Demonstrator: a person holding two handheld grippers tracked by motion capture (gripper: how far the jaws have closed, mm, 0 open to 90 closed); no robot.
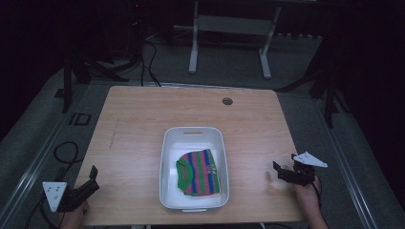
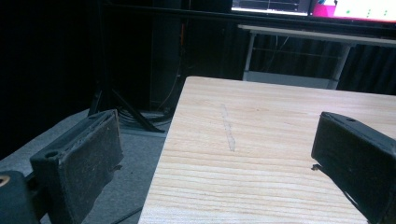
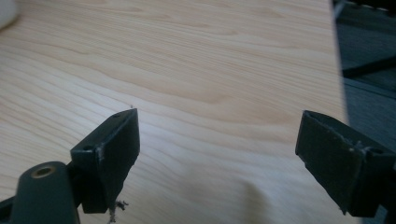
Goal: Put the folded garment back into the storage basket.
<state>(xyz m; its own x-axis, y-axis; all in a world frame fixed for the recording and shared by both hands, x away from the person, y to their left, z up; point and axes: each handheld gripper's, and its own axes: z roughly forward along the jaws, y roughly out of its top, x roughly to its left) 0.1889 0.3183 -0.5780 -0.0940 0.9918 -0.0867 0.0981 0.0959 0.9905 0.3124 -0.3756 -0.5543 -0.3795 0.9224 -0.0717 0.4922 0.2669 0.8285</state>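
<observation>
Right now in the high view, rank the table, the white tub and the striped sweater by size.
1. Table, largest.
2. White tub, standing on it.
3. Striped sweater, folded inside the tub.

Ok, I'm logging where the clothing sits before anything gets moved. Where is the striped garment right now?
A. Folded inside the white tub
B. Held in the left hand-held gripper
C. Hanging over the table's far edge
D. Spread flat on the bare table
A: in the high view the striped garment lies folded inside the white tub, with both hand-held grippers open and apart from it at the table's near corners.
</observation>
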